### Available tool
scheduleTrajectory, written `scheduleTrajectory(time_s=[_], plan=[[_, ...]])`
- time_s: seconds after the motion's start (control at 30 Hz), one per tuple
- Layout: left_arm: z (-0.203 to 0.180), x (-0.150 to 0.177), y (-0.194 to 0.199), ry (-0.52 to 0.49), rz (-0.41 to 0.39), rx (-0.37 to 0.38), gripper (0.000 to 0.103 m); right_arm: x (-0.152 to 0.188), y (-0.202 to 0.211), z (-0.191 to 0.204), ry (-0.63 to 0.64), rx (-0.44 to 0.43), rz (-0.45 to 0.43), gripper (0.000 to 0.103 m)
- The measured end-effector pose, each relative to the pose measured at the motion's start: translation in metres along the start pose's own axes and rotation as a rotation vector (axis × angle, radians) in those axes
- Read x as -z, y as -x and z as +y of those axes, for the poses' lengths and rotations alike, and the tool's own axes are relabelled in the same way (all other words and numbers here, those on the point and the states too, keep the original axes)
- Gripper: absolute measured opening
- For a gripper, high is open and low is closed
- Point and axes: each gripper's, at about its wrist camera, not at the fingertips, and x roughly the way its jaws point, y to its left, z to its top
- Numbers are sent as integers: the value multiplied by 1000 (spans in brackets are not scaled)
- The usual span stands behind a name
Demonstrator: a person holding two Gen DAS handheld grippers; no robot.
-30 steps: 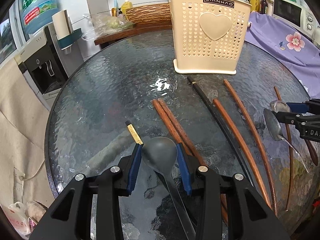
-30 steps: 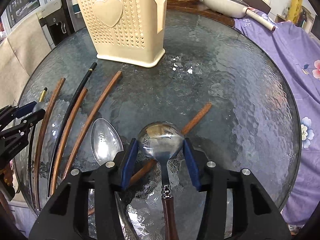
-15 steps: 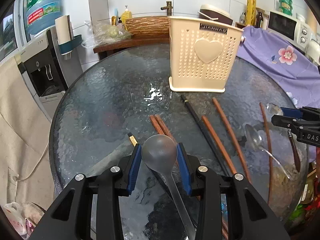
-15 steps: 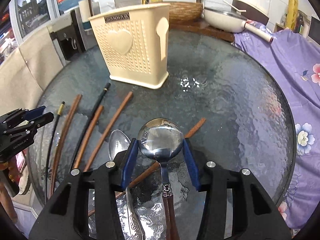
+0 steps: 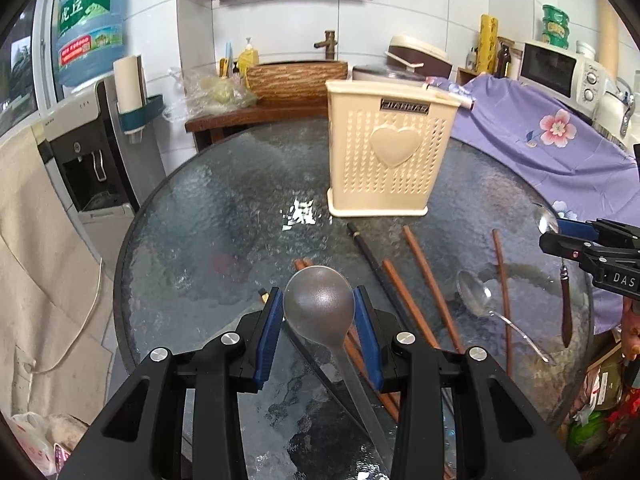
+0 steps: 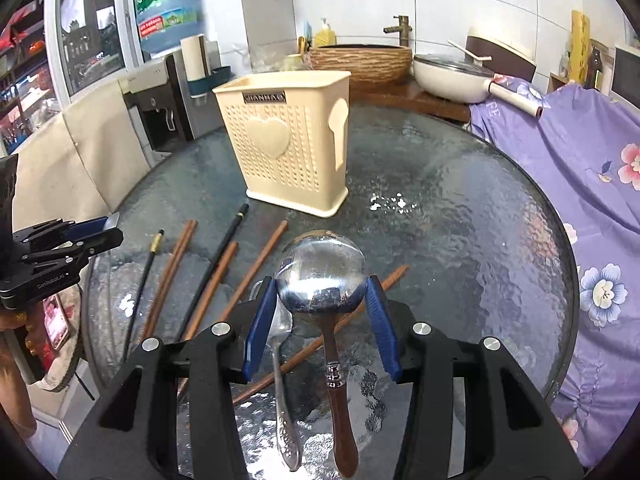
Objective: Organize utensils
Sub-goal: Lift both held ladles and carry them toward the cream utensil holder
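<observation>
In the left wrist view my left gripper (image 5: 319, 305) is shut on the bowl of a matte grey spoon (image 5: 320, 294), held above the round glass table (image 5: 208, 220). My right gripper (image 6: 322, 280) is shut on the bowl of a shiny spoon with a brown handle (image 6: 320, 268), also held off the table. The cream perforated utensil holder (image 5: 390, 160) (image 6: 288, 148) stands upright at the far side. Each gripper shows in the other's view: the right gripper (image 5: 550, 234) at the right edge, the left gripper (image 6: 110, 229) at the left edge.
Several brown chopsticks (image 5: 426, 276) (image 6: 260, 264) and a black one (image 6: 224, 256) lie on the glass in front of the holder. A small silver spoon (image 5: 474, 298) (image 6: 282, 364) lies among them. A purple flowered cloth (image 6: 580, 168) borders the table's right side; a water dispenser (image 5: 80, 152) stands left.
Both grippers have risen with their spoons still clamped. The table and the utensils on it sit lower and farther in both views, and the holder's top rim has come into sight.
</observation>
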Motion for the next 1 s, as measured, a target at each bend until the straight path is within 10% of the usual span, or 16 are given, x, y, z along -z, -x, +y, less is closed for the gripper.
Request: scheduleTrajectory(time_s=[1.0], plan=[[-18,-11,34,-42,-99,28,35,-1,29,0,-14,-5,-64,46]])
